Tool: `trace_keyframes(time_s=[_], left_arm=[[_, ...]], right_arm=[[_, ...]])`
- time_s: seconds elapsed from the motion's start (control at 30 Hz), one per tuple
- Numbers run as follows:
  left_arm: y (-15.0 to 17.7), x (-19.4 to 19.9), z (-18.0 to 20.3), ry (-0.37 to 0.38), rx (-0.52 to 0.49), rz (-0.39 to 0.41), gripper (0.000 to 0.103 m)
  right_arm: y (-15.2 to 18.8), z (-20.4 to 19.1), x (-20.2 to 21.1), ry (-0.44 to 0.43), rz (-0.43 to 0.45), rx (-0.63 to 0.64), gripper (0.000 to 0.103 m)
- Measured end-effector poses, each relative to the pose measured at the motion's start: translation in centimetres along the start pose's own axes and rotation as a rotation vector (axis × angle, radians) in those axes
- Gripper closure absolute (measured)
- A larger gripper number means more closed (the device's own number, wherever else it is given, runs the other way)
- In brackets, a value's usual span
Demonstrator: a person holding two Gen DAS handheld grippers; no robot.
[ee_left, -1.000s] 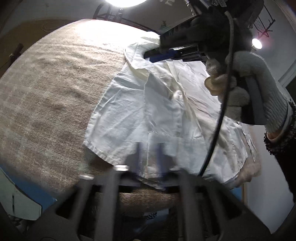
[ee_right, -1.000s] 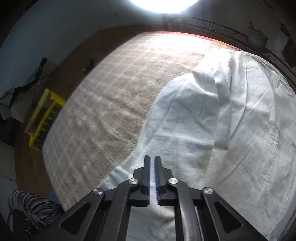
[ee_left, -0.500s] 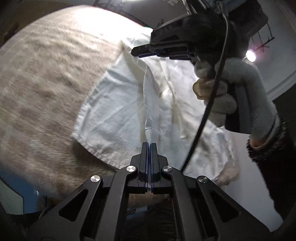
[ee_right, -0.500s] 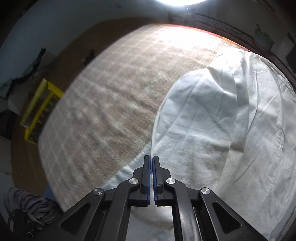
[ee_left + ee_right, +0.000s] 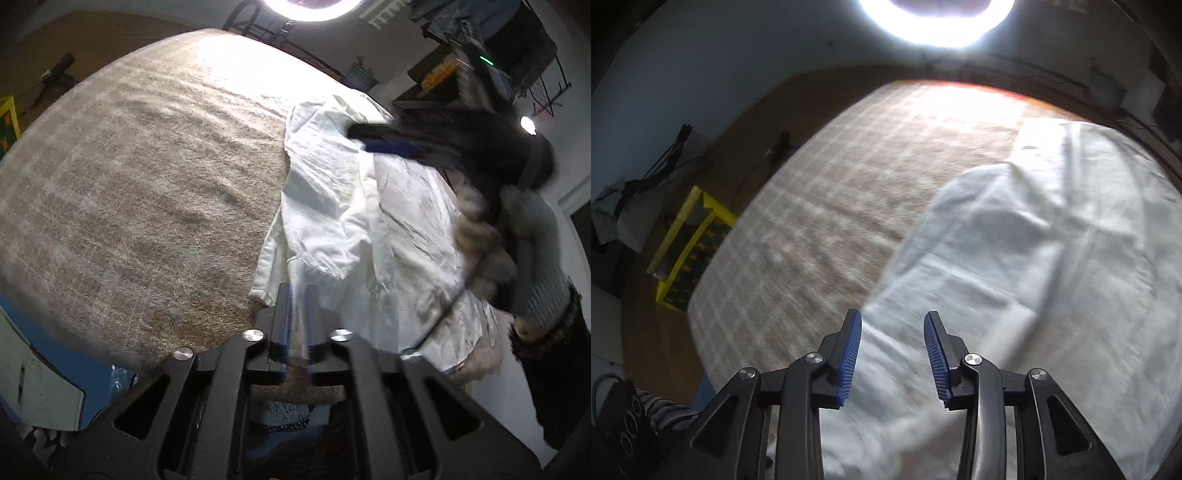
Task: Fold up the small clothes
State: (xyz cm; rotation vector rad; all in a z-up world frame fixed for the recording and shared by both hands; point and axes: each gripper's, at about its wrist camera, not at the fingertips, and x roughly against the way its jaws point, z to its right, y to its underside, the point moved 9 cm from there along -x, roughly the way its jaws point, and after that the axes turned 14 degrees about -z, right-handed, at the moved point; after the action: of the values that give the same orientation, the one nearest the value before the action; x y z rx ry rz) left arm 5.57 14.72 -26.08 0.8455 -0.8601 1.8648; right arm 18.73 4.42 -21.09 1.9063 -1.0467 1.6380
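Observation:
A small white shirt [image 5: 354, 206] lies on a beige woven tablecloth [image 5: 147, 192], its left side folded in over the body. My left gripper [image 5: 300, 295] sits at the shirt's near hem; its blurred fingers stand a little apart with nothing between them. My right gripper [image 5: 892, 332] is open and empty just above the white shirt [image 5: 1015, 266] near its left edge. It also shows in the left wrist view [image 5: 391, 144], blurred, over the shirt's collar end, held by a gloved hand [image 5: 517, 236].
The tablecloth [image 5: 831, 206] spreads wide to the left of the shirt. A yellow-framed box [image 5: 690, 247] stands on the floor beyond the table edge. A bright ring lamp [image 5: 938, 18] hangs overhead. A blue table edge [image 5: 55, 362] shows at lower left.
Both grippers were shut half a second ago and have now opened. The shirt's left side has come over onto the body. The right gripper has dropped back toward the collar.

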Motion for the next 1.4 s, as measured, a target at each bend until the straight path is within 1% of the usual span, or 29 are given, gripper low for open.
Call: trace_keyframes(time_s=[0.07,0.17,0.23,0.27,0.33,0.37,0.4,0.43,0.47,0.5,0.53,0.57,0.6,0.63,0.67,0.77,0.8,0.83,0.87,0.9,0.97,1.03,1.1,1.13,1.23,1.27,1.3,1.33,1.4], left_arm=[[0.0,-0.3,0.0,-0.004,0.014,-0.003,0.075],[0.0,-0.8,-0.8,0.002,0.050,-0.002,0.075],[0.1,-0.6,-1.2,-0.013,0.067,0.003,0.075],[0.0,-0.6,-1.3,-0.025,0.070,0.006,0.075],[0.0,-0.7,-1.4,-0.030,0.072,0.008,0.075],[0.3,-0.9,-1.6,-0.035,0.069,0.008,0.075],[0.3,-0.9,-1.6,-0.044,0.065,0.011,0.075],[0.1,-0.9,-1.7,-0.054,0.063,0.017,0.075],[0.2,-0.6,-1.8,-0.056,0.066,0.024,0.075],[0.2,-0.4,-1.9,-0.054,0.073,0.031,0.075],[0.1,-0.2,-2.1,-0.051,0.080,0.041,0.075],[0.1,0.2,-2.4,-0.052,0.089,0.052,0.075],[0.0,0.4,-2.6,-0.054,0.096,0.060,0.075],[0.0,0.6,-2.8,-0.054,0.105,0.065,0.075],[-0.1,0.7,-3.0,-0.051,0.114,0.067,0.075],[0.0,0.3,-2.8,-0.049,0.116,0.051,0.073],[0.1,0.2,-2.5,-0.048,0.104,0.044,0.066],[0.0,-0.1,-2.1,-0.053,0.089,0.039,0.062],[0.1,-0.2,-1.8,-0.066,0.072,0.037,0.056],[0.1,-0.4,-1.7,-0.083,0.060,0.037,0.055],[0.0,-0.7,-1.8,-0.124,0.048,0.034,0.055],[0.1,-1.0,-2.3,-0.168,0.054,0.030,0.055],[0.5,-1.6,-2.3,-0.153,0.059,0.006,0.055],[0.5,-2.0,-2.0,-0.146,0.048,0.005,0.055],[0.6,-2.7,-0.7,-0.178,-0.027,0.004,0.055],[0.5,-3.0,-0.3,-0.179,-0.047,0.004,0.067],[0.5,-3.3,0.1,-0.163,-0.054,0.000,0.093],[0.4,-3.8,0.2,-0.142,-0.049,-0.013,0.098],[0.2,-3.8,0.4,-0.117,-0.033,0.000,0.099]], right_arm=[[3.3,0.7,1.4,-0.029,0.005,-0.057,0.063],[8.2,-0.6,1.9,-0.120,-0.015,-0.074,0.053],[10.6,-1.8,1.4,-0.130,-0.036,-0.052,0.051],[11.5,-2.7,0.9,-0.112,-0.041,-0.028,0.051],[12.4,-4.0,-0.3,-0.065,-0.043,0.027,0.058],[12.5,-4.2,-1.0,-0.063,-0.057,0.032,0.076],[12.5,-4.2,-1.6,-0.093,-0.071,0.013,0.088],[12.5,-4.1,-2.0,-0.163,-0.078,-0.025,0.093],[12.5,-4.0,-2.0,-0.264,-0.074,-0.073,0.098],[12.3,-3.6,-1.1,-0.464,-0.044,-0.165,0.098],[12.5,-3.2,-0.6,-0.607,-0.015,-0.222,0.099],[12.6,-2.4,0.6,-0.799,0.048,-0.300,0.099],[13.0,-1.4,1.1,-0.902,0.098,-0.358,0.099],[13.4,-0.8,0.8,-0.920,0.102,-0.381,0.099],[14.1,-0.1,-0.2,-0.897,0.082,-0.408,0.099],[16.0,1.2,-3.2,-0.698,-0.012,-0.426,0.092],[16.5,1.4,-3.7,-0.629,-0.038,-0.412,0.078],[16.9,1.4,-3.7,-0.573,-0.046,-0.381,0.074],[17.1,1.3,-3.1,-0.523,-0.034,-0.339,0.076],[17.1,1.2,-2.7,-0.481,-0.023,-0.313,0.071],[16.8,1.1,-0.8,-0.359,0.019,-0.237,0.070],[16.1,1.0,0.8,-0.336,0.058,-0.190,0.070],[15.4,0.9,2.7,-0.305,0.109,-0.146,0.065],[15.1,0.7,3.4,-0.273,0.134,-0.124,0.063],[14.5,0.8,5.6,-0.170,0.214,-0.065,0.057],[14.3,1.0,6.1,-0.143,0.238,-0.062,0.056],[14.0,1.3,6.8,-0.112,0.280,-0.063,0.056],[13.4,1.6,7.3,-0.100,0.309,-0.063,0.056],[12.8,2.4,8.2,-0.090,0.349,-0.071,0.055]])
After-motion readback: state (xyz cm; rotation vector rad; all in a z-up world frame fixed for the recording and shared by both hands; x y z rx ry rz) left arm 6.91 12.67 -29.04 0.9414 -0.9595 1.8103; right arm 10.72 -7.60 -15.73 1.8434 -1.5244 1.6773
